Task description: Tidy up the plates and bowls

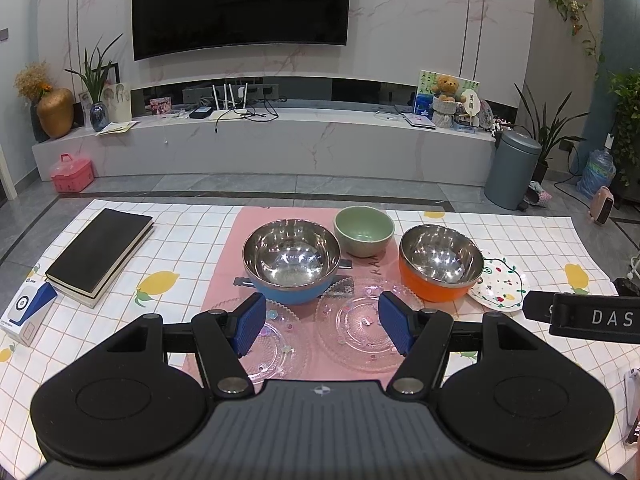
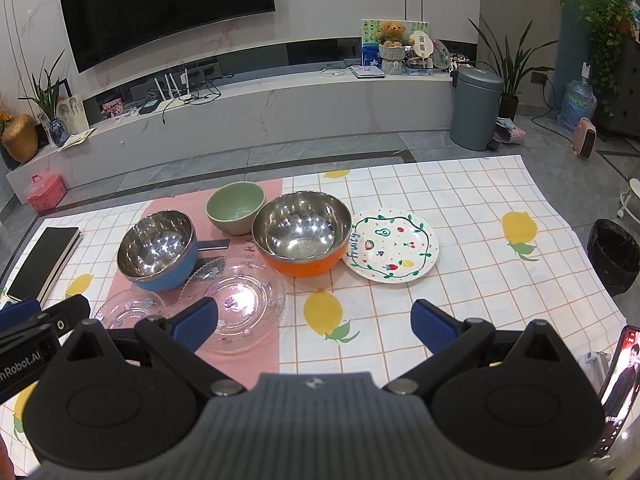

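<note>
On the pink mat (image 1: 224, 264) stand a blue-sided steel bowl (image 1: 291, 266) (image 2: 158, 251), a green bowl (image 1: 364, 230) (image 2: 236, 207) and an orange-sided steel bowl (image 1: 440, 262) (image 2: 302, 232). Two clear glass plates lie in front: one left (image 1: 276, 344) (image 2: 130, 308), one right (image 1: 360, 330) (image 2: 240, 302). A white fruit-pattern plate (image 1: 500, 285) (image 2: 394, 246) lies right of the orange bowl. My left gripper (image 1: 322, 326) is open and empty above the glass plates. My right gripper (image 2: 314, 326) is open and empty over the tablecloth.
A black book (image 1: 100, 254) (image 2: 44, 258) and a blue-white box (image 1: 26, 312) lie at the table's left. A phone (image 2: 618, 388) stands at the right edge. A black bin (image 2: 614, 254) stands on the floor beside the table.
</note>
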The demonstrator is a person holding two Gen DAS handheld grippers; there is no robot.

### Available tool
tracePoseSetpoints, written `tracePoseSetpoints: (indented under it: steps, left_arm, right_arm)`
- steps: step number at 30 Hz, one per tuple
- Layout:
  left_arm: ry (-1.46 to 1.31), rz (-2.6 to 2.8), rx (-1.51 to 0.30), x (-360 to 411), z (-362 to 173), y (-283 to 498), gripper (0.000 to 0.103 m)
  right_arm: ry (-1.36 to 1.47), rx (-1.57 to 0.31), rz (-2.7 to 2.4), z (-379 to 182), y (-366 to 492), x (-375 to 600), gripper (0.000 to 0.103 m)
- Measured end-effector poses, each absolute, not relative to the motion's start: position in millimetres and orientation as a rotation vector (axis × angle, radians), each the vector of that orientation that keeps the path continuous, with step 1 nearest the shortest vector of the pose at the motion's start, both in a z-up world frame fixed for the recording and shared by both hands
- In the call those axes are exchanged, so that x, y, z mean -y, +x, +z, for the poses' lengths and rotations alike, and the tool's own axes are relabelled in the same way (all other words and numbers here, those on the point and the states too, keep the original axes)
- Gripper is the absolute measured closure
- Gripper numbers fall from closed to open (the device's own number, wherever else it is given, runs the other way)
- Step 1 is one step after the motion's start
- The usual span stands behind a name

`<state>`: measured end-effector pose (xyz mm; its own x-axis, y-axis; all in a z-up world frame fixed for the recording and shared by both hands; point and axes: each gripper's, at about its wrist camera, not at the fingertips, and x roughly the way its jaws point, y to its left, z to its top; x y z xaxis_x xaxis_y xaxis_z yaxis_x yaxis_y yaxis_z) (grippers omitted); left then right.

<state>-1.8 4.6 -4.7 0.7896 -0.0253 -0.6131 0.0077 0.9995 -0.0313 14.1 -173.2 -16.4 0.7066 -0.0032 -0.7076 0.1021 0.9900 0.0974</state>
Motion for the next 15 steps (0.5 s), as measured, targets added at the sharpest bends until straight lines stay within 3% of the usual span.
tracePoseSetpoints:
  steps: [15]
  left_arm:
    - [-0.031,-0.016,-0.667,-6.6,-7.9,-2.1,0.027]
  right_arm:
    - [0.134,-0.786,-0.055,-14.6,14.3,173.3,0.003]
